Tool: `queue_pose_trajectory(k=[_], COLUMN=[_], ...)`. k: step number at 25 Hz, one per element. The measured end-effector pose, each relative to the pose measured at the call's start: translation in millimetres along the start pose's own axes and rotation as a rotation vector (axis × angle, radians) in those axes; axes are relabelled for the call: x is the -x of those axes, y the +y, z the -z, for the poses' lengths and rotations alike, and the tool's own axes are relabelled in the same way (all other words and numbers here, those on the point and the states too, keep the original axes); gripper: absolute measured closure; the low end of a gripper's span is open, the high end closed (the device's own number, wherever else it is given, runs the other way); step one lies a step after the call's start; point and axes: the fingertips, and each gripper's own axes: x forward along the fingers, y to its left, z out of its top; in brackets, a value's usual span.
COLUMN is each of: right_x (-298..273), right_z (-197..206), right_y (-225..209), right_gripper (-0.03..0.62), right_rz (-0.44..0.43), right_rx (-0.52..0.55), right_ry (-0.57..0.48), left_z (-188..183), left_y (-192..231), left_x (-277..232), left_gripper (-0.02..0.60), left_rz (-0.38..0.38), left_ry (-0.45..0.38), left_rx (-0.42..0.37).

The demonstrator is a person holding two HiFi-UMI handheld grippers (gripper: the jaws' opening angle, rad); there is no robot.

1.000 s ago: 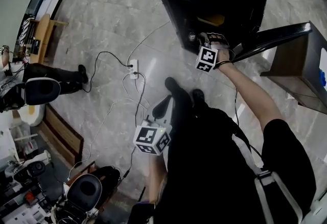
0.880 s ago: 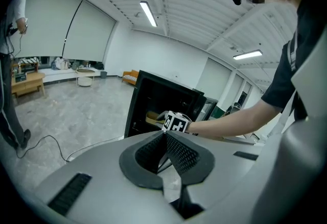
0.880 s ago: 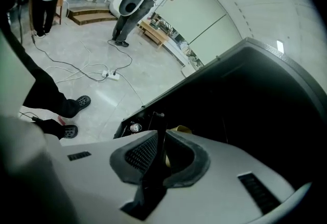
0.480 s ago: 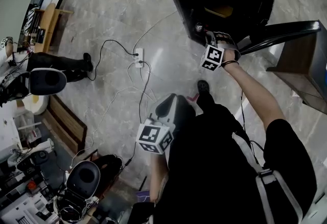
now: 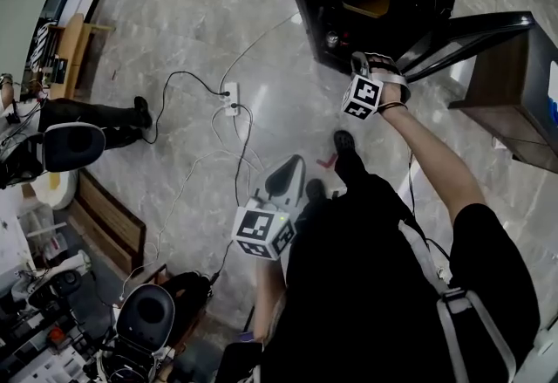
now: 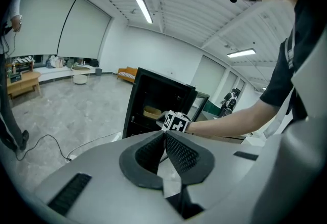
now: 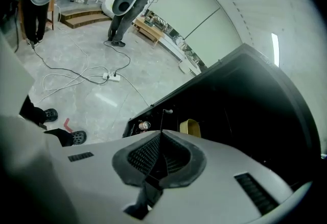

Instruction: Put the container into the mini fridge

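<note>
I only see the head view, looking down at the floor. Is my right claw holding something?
Observer: No. The right gripper view shows the right claw shut, with nothing between its jaws.
Operator: Where's the container, then?
Observer: The left gripper view shows the yellow container sitting partway up inside the open mini fridge, apart from the right claw.
Operator: And my other claw?
Observer: The left claw is shut and empty too, aimed at the fridge.
</note>
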Motion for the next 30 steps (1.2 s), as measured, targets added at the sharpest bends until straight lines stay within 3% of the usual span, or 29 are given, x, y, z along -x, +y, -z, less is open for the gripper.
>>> queue_pose_trajectory(k=[8,14,21,25,30], right_x=[58,142,223,271,326], right_z=[-11,-24,-40,-44,-55], right_y=[43,76,110,120,122], right_gripper=[0.574,0.574,0.574,0.574,0.574], right_rz=[0.042,0.084,0.115,0.126,0.114], right_rx=[-0.015,-0.024,-0.093,-0.186,-0.436], right_ry=[0.044,0.062,0.027,-0.021,-0.142], left_z=[30,54,84,91,94], left_y=[11,0,-14,-28,-37], left_x=[64,128,162,175,185], left_gripper=[0.541,0.541,0.541,0.541,0.541], left_rz=[0.050,0.102,0.185,0.220,0.250], left_ry=[-0.034,-0.057,-0.061,-0.063,-0.061], left_rx=[-0.022,-0.031,-0.064,-0.092,-0.127])
